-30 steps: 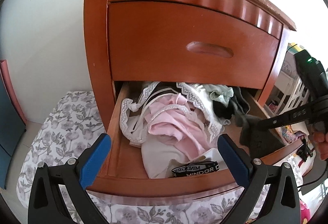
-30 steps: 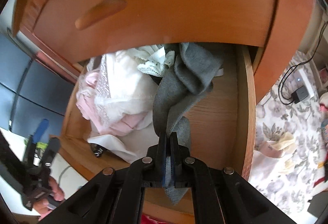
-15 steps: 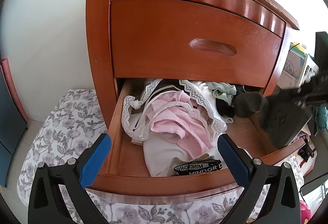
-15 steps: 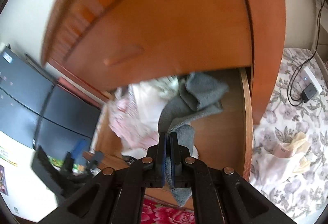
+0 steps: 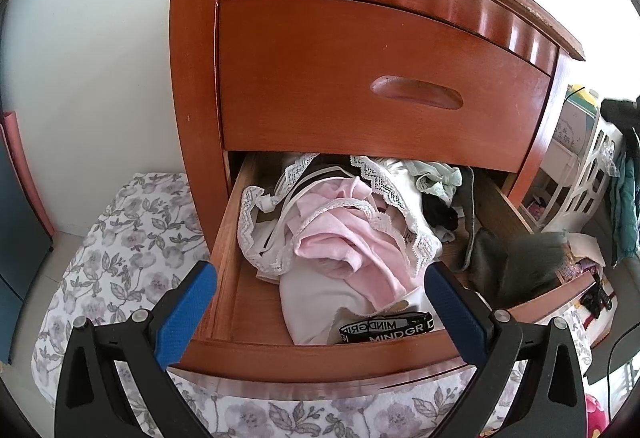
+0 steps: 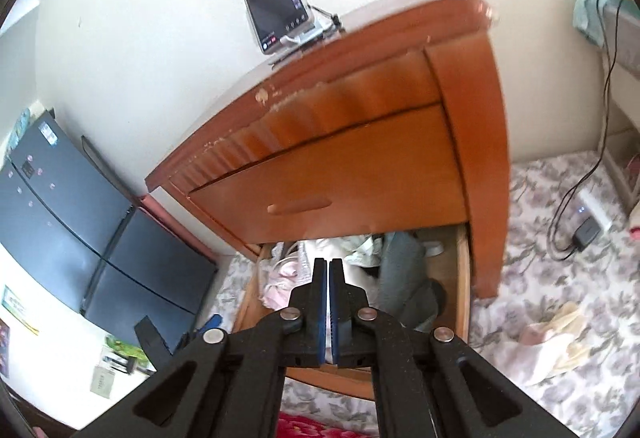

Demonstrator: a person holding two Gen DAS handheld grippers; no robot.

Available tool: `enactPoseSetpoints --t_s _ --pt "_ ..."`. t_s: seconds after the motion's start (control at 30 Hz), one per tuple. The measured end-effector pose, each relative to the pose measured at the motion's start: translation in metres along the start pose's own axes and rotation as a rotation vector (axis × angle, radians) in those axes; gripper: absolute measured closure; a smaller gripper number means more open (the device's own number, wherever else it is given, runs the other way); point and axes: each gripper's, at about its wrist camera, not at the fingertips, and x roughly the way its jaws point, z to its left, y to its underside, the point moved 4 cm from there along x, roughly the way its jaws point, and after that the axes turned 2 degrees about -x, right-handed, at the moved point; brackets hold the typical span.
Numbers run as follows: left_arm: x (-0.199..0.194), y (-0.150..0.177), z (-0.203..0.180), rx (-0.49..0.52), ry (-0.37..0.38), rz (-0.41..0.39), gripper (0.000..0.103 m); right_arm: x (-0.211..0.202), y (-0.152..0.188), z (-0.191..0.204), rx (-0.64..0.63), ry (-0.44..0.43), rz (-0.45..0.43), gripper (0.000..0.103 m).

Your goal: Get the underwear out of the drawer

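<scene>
Right wrist view: my right gripper (image 6: 329,278) is pressed together, empty; grey knit underwear (image 6: 400,274), three o'clock, slumps inside the wooden drawer (image 6: 463,270). Nothing is out yet.

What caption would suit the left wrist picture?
Open tongs face the pulled-out lower drawer heaped with pink and white underwear.

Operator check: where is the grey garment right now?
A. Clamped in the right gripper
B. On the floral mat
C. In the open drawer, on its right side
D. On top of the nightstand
C: in the right wrist view the grey garment lies inside the drawer by its right wall, while the right gripper is shut above it with no cloth between its jaws.
</scene>
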Motion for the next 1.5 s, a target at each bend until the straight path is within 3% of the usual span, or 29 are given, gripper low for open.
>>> enactPoseSetpoints --t_s 0.43,0.47,0.57,0.6,0.9,1.17,1.23,1.3,1.5 --pt "0.001 0.002 0.0 -0.001 0.004 0.006 0.0 0.099 0.038 -0.041 0.001 0.229 0.28 0.098" --pt "0.001 0.002 0.0 -0.001 0.004 0.006 0.0 0.108 0.041 -0.044 -0.002 0.241 0.307 0.094" --pt "0.002 0.002 0.002 -0.005 0.002 0.009 0.0 0.126 0.046 -0.05 -0.007 0.277 0.359 0.059" --pt "0.003 0.002 0.002 -0.007 0.001 0.01 0.0 0.129 0.048 -0.05 -0.016 0.29 0.365 0.058" --pt "0.003 0.002 0.002 -0.009 0.007 0.01 0.0 0.163 0.062 -0.058 -0.067 0.375 0.494 0.058" --pt "0.003 0.002 0.003 -0.012 0.009 0.008 0.0 0.182 0.083 -0.059 -0.073 0.364 0.577 0.058" --pt "0.003 0.002 0.003 -0.012 0.008 0.009 0.0 0.182 0.086 -0.056 -0.082 0.346 0.575 0.064" --pt "0.004 0.002 0.003 -0.013 0.007 0.01 0.0 0.182 0.088 -0.052 -0.09 0.327 0.572 0.084" --pt "0.003 0.002 0.003 -0.014 0.009 0.009 0.0 0.169 0.089 -0.04 -0.095 0.285 0.516 0.096"
